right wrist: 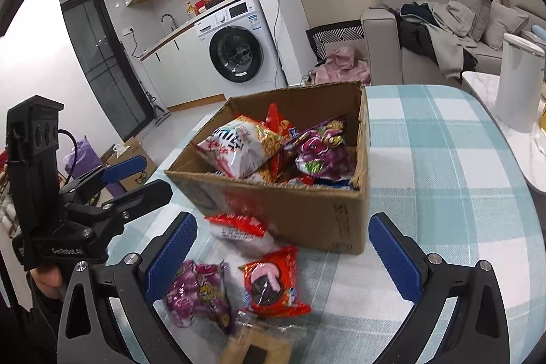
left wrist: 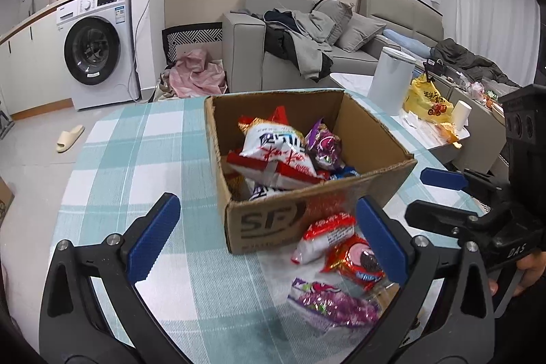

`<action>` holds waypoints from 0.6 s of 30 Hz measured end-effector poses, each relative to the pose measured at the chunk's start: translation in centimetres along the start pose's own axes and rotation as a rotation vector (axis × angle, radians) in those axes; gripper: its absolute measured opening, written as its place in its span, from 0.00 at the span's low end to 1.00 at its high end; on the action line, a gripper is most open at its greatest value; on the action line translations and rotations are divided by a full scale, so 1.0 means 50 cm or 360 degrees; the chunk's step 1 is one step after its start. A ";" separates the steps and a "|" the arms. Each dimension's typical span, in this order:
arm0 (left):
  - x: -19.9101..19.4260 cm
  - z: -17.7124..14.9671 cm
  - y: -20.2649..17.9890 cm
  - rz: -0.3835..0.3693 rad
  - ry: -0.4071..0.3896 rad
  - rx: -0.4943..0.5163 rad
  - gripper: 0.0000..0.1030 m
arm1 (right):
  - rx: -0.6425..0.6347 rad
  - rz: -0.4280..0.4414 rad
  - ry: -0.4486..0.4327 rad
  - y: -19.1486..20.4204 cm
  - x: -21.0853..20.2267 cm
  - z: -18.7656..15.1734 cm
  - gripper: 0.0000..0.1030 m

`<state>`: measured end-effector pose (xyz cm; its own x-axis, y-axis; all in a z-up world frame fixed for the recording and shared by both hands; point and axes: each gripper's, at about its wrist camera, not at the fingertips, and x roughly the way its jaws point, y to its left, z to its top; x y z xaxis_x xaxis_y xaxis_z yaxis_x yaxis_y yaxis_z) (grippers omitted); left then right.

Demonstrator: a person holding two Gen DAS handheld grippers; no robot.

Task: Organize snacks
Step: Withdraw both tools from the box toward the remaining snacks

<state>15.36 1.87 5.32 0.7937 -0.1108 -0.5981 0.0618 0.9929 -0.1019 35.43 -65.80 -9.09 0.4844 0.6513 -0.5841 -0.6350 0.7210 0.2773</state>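
While the cardboard box [left wrist: 307,159] printed "SF" sits on the checked tablecloth [left wrist: 136,159] full of packets, a red-and-white packet [left wrist: 324,237], red cookie packet [right wrist: 273,282] and purple packet [right wrist: 198,295] lie before it. Left gripper [left wrist: 269,241] and right gripper [right wrist: 283,258], marked "DAS", both gape empty.

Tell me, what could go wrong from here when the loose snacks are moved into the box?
The purple packet, red cookie packet and white-and-red packet lie close together, so the open right gripper might pinch two. The cardboard box already looks full; another packet may slide out.
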 end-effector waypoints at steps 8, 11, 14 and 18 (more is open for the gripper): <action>-0.010 -0.035 0.003 -0.0012 0.0031 -0.0008 0.99 | 0.0008 -0.0027 0.0014 0.004 -0.014 -0.029 1.00; -0.009 -0.048 -0.001 -0.0003 0.0052 0.0004 0.99 | 0.0018 -0.0029 0.0025 0.001 -0.015 -0.041 1.00; -0.007 -0.059 -0.007 -0.0006 0.0066 0.0013 0.99 | 0.0011 -0.0047 0.0048 0.000 -0.014 -0.054 1.00; -0.013 -0.077 -0.013 -0.0023 0.0083 0.0016 0.99 | -0.0008 -0.0070 0.0084 -0.001 -0.015 -0.073 1.00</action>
<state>12.45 1.10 2.70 0.7603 -0.1270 -0.6371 0.0793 0.9915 -0.1031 32.90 -67.18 -11.47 0.4796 0.6055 -0.6351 -0.6168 0.7474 0.2468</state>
